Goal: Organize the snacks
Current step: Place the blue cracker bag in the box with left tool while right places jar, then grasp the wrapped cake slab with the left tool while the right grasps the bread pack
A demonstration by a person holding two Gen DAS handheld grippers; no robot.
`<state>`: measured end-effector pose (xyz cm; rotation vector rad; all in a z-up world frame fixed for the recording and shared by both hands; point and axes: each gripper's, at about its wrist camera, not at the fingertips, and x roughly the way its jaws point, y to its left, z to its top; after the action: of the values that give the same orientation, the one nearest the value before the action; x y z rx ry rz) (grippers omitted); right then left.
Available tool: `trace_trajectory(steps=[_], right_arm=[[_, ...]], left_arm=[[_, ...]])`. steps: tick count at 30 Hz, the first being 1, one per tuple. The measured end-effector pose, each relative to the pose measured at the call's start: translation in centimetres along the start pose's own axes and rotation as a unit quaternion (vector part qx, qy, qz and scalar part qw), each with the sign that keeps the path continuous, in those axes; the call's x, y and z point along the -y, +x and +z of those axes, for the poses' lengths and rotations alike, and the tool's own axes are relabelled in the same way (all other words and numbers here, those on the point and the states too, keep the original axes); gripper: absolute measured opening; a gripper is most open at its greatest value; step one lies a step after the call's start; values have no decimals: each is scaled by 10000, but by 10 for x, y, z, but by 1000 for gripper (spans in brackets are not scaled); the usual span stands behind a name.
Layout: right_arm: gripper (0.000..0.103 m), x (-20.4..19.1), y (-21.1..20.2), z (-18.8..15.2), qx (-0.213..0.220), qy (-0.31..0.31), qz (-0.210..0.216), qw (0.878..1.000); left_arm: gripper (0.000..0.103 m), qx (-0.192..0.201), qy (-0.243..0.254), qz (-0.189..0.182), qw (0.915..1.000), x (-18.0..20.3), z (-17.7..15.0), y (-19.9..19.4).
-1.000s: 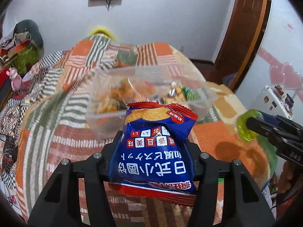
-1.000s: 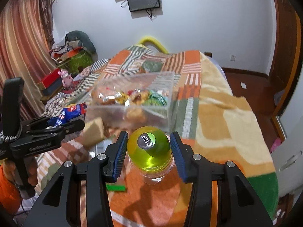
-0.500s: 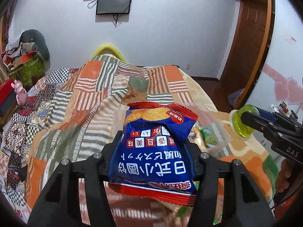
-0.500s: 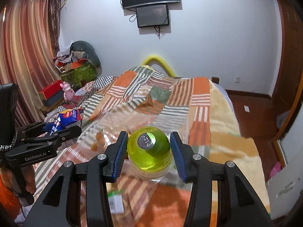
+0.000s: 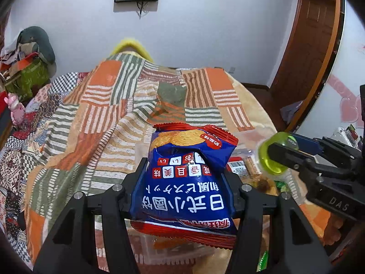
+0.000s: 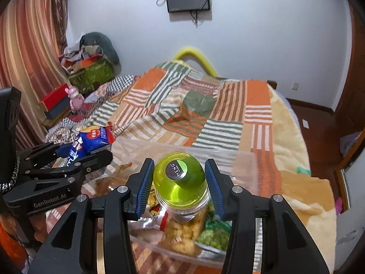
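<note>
Snack bag (image 5: 189,173) clamped upright in left tool (image 5: 187,182); green-capped bottle (image 6: 180,182) clamped, cap forward, in right tool (image 6: 180,182). Both poised directly above clear snack bin (image 6: 246,166) on bed (image 6: 285,137), right tool nearer its middle.

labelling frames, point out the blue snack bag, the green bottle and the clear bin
blue snack bag (image 5: 182,191), left wrist view, front panel
green bottle (image 6: 182,182), right wrist view, rounded shoulder
clear bin (image 6: 241,159), right wrist view, far wall
</note>
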<state>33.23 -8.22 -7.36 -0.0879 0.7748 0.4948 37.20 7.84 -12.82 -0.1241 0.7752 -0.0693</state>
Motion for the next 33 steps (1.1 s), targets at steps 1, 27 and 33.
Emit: trace_trajectory(steps=[1, 27, 33], right_arm=[[43, -1, 4, -1, -65, -10, 13, 10000], [60, -13, -82, -54, 8, -270, 80, 9996], [75, -23, -80, -96, -410, -132, 317, 9986]], left_arm=[[56, -45, 5, 10, 10000, 0, -1, 6], [77, 124, 209, 81, 9997, 6, -44, -97], [83, -85, 287, 107, 9995, 7, -88, -121]])
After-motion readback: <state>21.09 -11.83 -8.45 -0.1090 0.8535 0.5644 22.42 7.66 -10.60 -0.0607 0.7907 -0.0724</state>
